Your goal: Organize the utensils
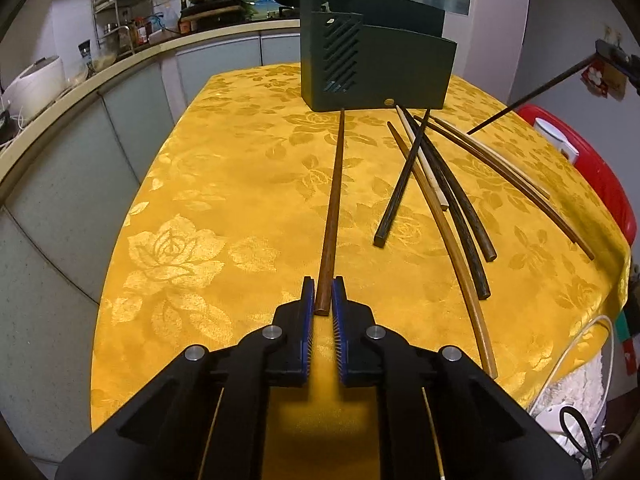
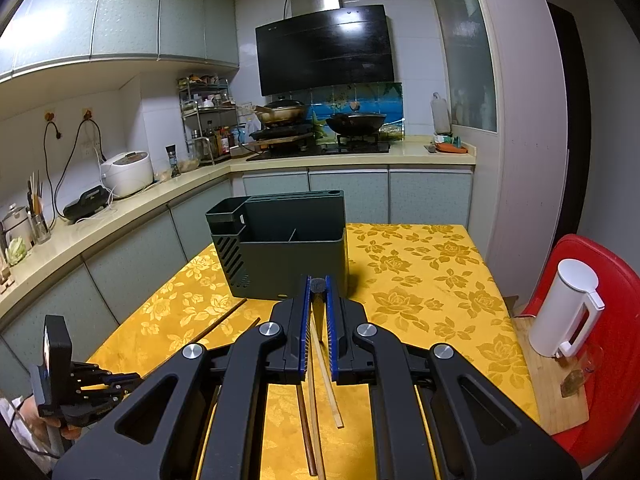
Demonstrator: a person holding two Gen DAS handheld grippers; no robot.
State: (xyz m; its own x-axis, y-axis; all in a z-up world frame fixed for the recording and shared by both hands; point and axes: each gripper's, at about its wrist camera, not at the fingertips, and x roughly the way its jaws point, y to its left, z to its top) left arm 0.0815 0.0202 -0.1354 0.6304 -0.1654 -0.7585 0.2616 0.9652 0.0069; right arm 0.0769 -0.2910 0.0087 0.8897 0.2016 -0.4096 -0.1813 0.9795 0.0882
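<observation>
Left wrist view is showing the left hand-held gripper (image 1: pixel 322 296) sitting low in the middle of the picture. Its blue pads (image 1: pixel 307 300) are squeezing the near end of a long brown chopstick (image 1: pixel 335 200) lying on the yellow desk (image 1: pixel 200 200). More loose chopsticks (image 1: pixel 440 184) are lying crossed to the right. A green utensil holder (image 1: pixel 376 68) is standing at the top middle, and the brown chopstick's far tip is nearly touching its base.

Right wrist view is showing the right hand-held gripper (image 2: pixel 318 292) pinched shut on a dark chopstick (image 2: pixel 318 286), pointing at the holder.

I think lifting comes next. Keeping a firm squeeze and raising slowly would stop the stick swinging before it is going into a slot.
</observation>
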